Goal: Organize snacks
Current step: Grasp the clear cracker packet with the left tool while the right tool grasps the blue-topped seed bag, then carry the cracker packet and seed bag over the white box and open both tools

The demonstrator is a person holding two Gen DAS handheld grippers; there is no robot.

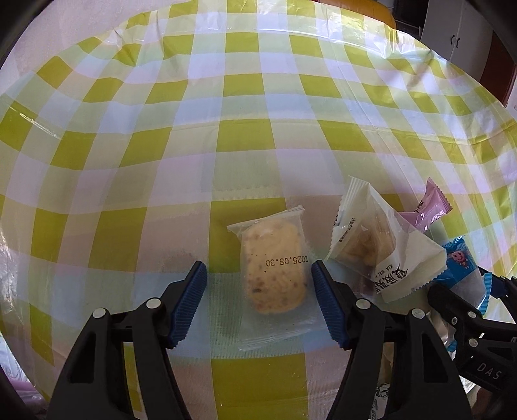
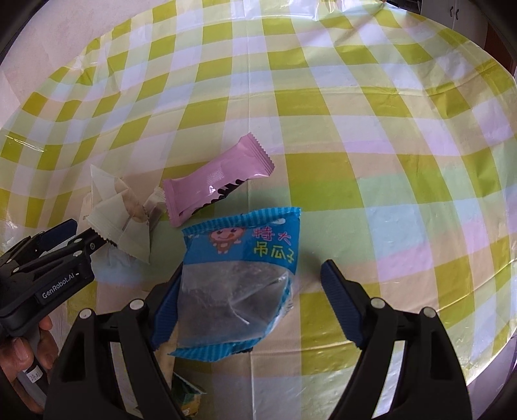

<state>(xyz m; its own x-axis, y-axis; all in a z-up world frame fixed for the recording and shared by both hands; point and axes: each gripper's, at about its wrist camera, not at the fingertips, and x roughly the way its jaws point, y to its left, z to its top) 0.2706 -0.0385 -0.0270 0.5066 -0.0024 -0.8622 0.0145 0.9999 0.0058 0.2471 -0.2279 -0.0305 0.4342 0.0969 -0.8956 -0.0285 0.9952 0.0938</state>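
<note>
Home dining rm: checked plastic tablecloth [image 1: 245, 129], white cupboard [image 1: 458, 35] behind.

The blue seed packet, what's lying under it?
Under the blue seed packet, a pale wrapper edge and a green-yellow packet corner poke out near its lower end; the rest is covered, so they can't be identified.

Tablecloth [image 1: 245, 106]: yellow-green/white check plastic, creased, covers the table. White cabinet [image 1: 458, 32] beyond the tablecloth's far right corner. Orange chair back [image 1: 386, 13] at its far edge.
</note>
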